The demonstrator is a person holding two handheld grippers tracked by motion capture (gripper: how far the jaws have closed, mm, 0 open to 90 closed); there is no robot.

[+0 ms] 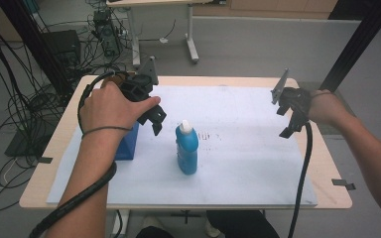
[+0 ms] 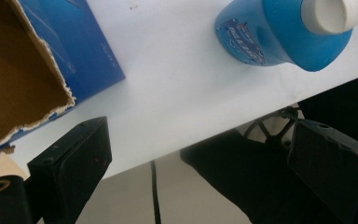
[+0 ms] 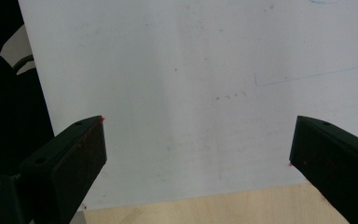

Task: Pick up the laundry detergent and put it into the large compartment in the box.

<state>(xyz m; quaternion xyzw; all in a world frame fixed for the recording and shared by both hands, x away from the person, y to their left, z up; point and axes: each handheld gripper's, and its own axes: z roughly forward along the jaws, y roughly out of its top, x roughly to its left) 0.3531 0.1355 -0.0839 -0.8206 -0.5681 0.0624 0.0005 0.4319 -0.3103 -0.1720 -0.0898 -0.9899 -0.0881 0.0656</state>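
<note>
A blue bottle [image 1: 187,148] stands upright near the middle of the desk [image 1: 327,168], on the white sheet [image 1: 248,148], its long axis vertical and its white cap [image 1: 184,126] up. Its label cannot be read; faint marks on the sheet beside it are too small to read. An open blue box [image 1: 128,144] sits toward the left edge. Bare sheet lies between bottle and right edge. The left gripper [image 1: 155,119] hangs spread above the box and bottle, holding nothing. The right gripper [image 1: 290,124] hangs spread near the right edge, also empty.

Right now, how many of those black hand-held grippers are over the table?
2. The left hand-held gripper hangs above the blue box, beside the blue bottle. The right hand-held gripper hovers near the table's right edge.
</note>
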